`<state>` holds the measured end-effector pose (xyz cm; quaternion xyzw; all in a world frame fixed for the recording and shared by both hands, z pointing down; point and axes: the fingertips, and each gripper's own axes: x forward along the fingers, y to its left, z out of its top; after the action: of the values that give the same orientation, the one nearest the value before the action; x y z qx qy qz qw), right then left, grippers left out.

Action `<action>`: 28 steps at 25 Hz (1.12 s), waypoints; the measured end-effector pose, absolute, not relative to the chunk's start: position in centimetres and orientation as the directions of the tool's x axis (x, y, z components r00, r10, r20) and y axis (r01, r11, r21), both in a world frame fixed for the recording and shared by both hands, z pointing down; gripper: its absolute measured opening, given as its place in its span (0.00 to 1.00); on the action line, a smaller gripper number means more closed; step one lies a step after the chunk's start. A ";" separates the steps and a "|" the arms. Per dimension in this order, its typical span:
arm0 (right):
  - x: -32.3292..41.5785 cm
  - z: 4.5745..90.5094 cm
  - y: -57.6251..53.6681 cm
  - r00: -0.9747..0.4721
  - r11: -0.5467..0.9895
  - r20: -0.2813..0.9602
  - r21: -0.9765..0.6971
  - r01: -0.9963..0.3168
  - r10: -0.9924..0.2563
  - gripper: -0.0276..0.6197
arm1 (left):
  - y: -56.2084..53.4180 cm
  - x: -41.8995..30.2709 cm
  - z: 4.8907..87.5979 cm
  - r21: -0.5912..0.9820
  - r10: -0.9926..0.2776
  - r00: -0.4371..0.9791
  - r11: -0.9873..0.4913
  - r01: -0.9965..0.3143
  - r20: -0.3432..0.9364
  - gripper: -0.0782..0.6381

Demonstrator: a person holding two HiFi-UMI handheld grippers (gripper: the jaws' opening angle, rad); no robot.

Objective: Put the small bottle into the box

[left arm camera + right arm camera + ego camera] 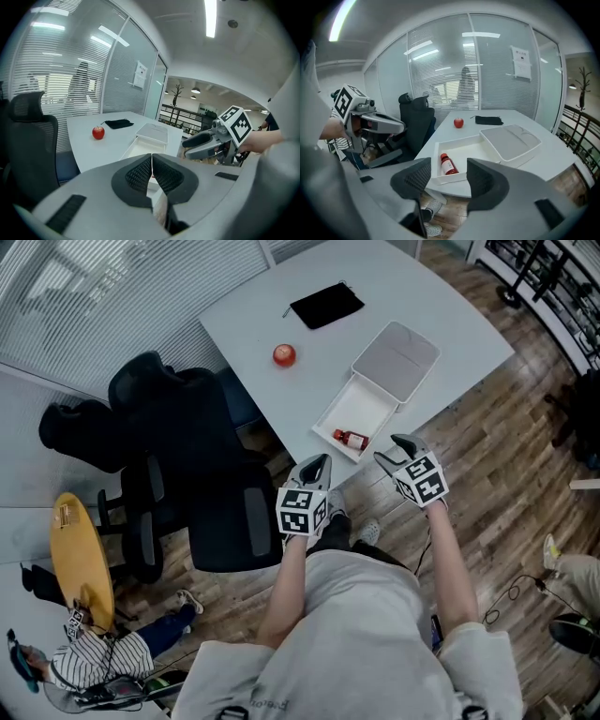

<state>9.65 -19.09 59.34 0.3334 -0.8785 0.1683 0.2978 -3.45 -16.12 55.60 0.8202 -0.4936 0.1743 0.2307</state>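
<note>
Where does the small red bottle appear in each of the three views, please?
Head view: near centre, the small bottle lies in the open box at the table's near edge.
Left gripper view: not visible; the shut left gripper covers the box's near end.
Right gripper view: centre, in the box, framed by the open jaws.
Shared landmark: the red apple on the table.

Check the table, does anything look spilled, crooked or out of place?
Nothing spilled. The small bottle lies on its side in the open box, which sits close to the near edge of the table.
</note>
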 end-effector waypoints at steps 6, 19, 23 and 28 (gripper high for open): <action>10.8 58.7 -17.4 -0.584 0.667 0.597 -0.106 -0.737 -0.550 0.42 | -14.4 -2.2 55.1 0.197 -0.729 0.463 -0.425 -0.884 0.504 0.15; 10.3 59.6 -14.0 -0.578 0.601 0.535 -0.156 -0.784 -0.616 0.41 | -11.6 -1.5 56.6 0.191 -0.732 0.466 -0.432 -0.882 0.497 0.15; 10.8 59.7 -13.6 -0.562 0.570 0.526 -0.168 -0.804 -0.639 0.41 | -11.5 -1.6 56.6 0.195 -0.736 0.460 -0.422 -0.886 0.496 0.15; 11.2 59.2 -13.3 -0.555 0.538 0.501 -0.194 -0.820 -0.664 0.38 | -12.0 -1.6 56.6 0.211 -0.741 0.452 -0.402 -0.891 0.496 0.15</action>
<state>11.25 -13.31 59.25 0.4332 -0.8567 0.2079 0.1873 -1.58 -11.99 56.59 0.8210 -0.4970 0.1642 0.2279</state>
